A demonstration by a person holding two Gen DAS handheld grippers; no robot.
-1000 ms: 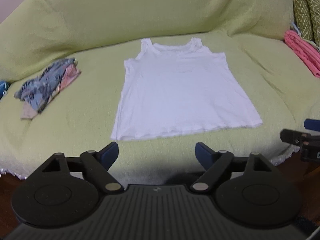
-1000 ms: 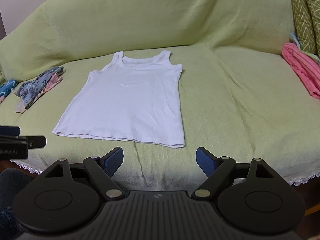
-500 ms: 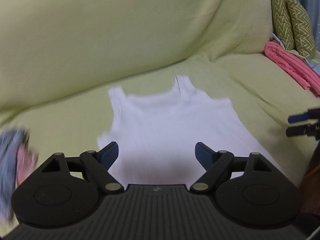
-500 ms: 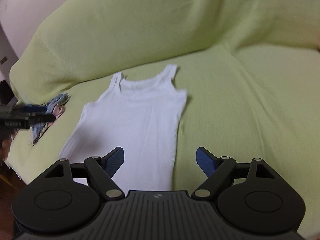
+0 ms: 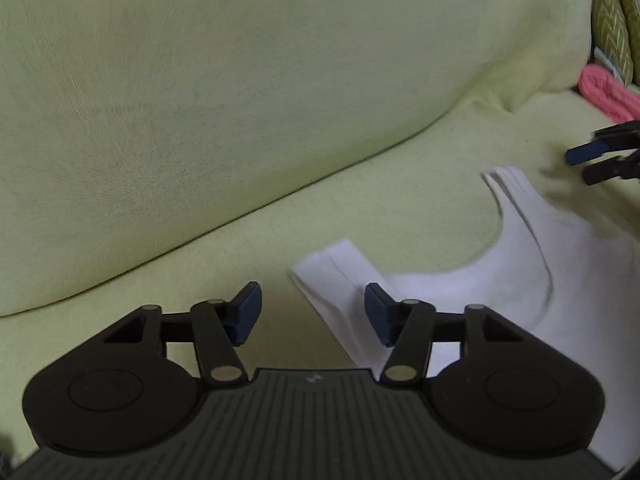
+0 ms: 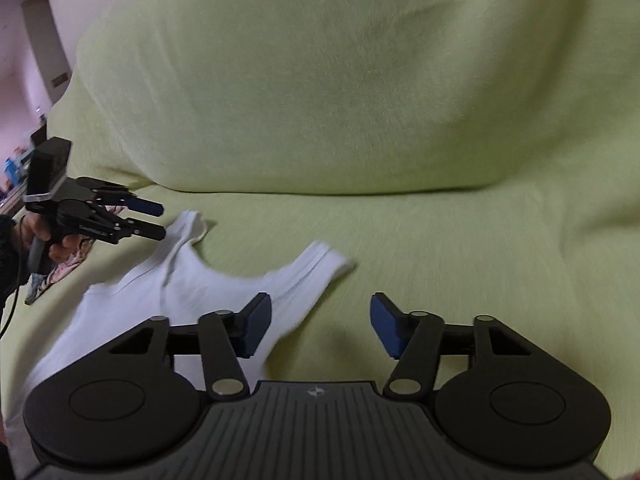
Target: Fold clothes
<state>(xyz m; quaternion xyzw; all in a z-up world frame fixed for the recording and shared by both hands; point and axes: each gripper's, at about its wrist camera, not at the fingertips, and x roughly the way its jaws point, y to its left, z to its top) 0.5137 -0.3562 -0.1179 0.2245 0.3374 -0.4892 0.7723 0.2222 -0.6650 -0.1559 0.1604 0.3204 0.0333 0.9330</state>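
White tank top (image 5: pixel 500 300) flat on green cover (image 5: pixel 240 100), its shoulder straps just beyond each half-open, empty, closing hand-held gripper (image 5: pixel 312 312)

We're looking at a home here, a living room by the feel of it. A sofa (image 6: pixel 360 80) is filling almost both views, and a pale green throw is draping over its back and seat. At the upper right of the left wrist view, cushions with a chevron print (image 5: pixel 614 20) are leaning against the backrest, with a pink folded cloth (image 5: pixel 604 92) lying just below them. At the far upper left of the right wrist view, a pinkish wall (image 6: pixel 24 60) is showing, with possibly some blurred clutter beneath it.
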